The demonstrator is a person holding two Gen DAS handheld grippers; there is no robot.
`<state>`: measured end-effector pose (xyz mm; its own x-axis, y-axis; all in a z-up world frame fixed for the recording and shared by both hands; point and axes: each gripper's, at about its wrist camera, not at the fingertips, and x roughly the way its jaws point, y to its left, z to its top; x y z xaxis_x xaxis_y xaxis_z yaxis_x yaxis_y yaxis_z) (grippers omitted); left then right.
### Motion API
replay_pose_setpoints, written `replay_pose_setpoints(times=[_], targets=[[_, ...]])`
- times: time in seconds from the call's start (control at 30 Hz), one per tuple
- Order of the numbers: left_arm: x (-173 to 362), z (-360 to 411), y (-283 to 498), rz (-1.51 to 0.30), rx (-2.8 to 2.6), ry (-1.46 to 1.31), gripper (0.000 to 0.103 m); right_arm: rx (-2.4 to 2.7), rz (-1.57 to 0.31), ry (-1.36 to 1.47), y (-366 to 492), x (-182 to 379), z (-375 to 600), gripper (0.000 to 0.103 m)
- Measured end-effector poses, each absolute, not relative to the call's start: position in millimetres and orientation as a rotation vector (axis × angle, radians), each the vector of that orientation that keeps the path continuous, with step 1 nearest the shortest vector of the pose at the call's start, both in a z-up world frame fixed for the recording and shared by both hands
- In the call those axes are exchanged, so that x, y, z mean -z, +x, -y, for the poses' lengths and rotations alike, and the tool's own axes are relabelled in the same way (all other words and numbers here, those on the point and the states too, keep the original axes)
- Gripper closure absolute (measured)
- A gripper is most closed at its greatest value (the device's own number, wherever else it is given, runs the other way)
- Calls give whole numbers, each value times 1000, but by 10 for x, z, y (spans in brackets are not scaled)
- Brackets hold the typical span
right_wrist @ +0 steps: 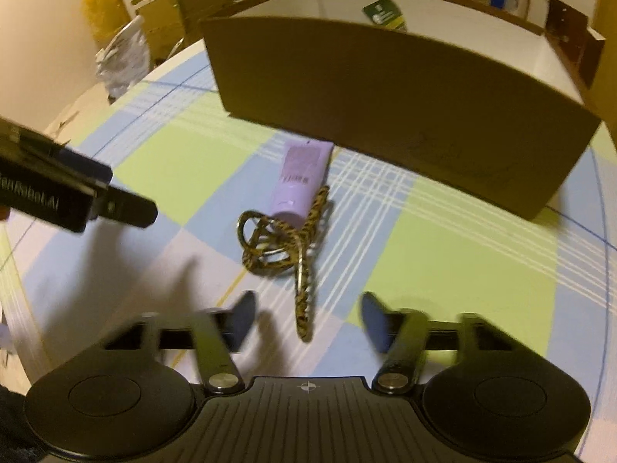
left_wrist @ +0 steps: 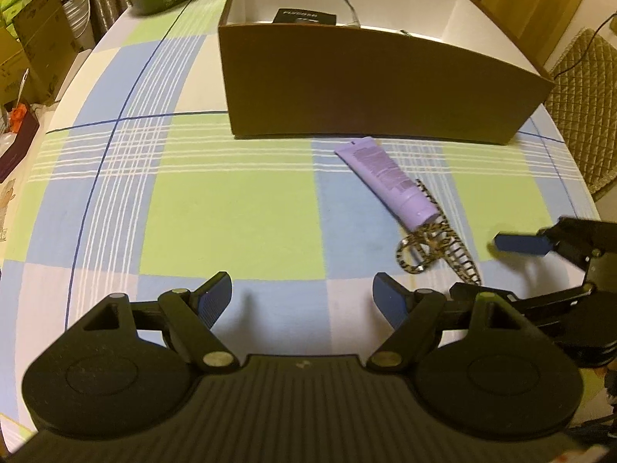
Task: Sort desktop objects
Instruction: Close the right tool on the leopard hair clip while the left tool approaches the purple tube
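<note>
A purple tube (left_wrist: 387,181) lies on the checked tablecloth in front of a brown box (left_wrist: 378,88). A leopard-print hair clip (left_wrist: 435,247) lies against the tube's cap end. My left gripper (left_wrist: 302,299) is open and empty, above the cloth to the left of the clip. My right gripper (right_wrist: 308,318) is open and empty, with the clip's (right_wrist: 293,247) near end between its fingertips; the tube (right_wrist: 300,177) lies beyond it. The right gripper also shows at the right edge of the left wrist view (left_wrist: 540,247). The box (right_wrist: 405,115) holds a black packet (left_wrist: 304,17) and a green packet (right_wrist: 385,13).
The table's (left_wrist: 231,200) rounded edge runs along the left and right. Cardboard boxes (left_wrist: 34,46) and stacked bowls (left_wrist: 77,7) stand off the table's left. A quilted chair (left_wrist: 582,104) stands at the right. A crumpled plastic bag (right_wrist: 123,58) lies at the far left table edge.
</note>
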<state>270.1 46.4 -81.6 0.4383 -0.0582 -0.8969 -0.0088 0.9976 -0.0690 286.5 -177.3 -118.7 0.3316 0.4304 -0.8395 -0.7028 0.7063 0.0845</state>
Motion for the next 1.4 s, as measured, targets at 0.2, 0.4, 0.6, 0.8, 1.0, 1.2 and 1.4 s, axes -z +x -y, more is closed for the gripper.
replay_pose_setpoints(times=[0.2, 0.4, 0.6, 0.8, 1.0, 1.2, 1.4], targets=[[837, -498, 2742, -1122, 38, -68, 26, -772, -981, -341, 2824, 1210, 1791, 97], [867, -440, 2775, -1129, 60, -60, 26, -746, -994, -341, 2790, 1199, 1927, 100], [885, -340, 2800, -1129, 90, -49, 26, -675, -1008, -306, 2787, 1176, 2166, 100], [898, -242, 2829, -1125, 117, -37, 26, -564, -1009, -260, 2867, 1134, 2441, 100], [917, -148, 2897, -1110, 158, -42, 26, -428, -1004, -205, 3029, 1101, 2696, 100], [958, 12, 3102, -1080, 209, -71, 26, -377, -1002, -170, 3124, 1088, 2782, 99], [1063, 158, 3383, -1043, 224, -60, 28, -381, -1012, -118, 3170, 1091, 2836, 86]])
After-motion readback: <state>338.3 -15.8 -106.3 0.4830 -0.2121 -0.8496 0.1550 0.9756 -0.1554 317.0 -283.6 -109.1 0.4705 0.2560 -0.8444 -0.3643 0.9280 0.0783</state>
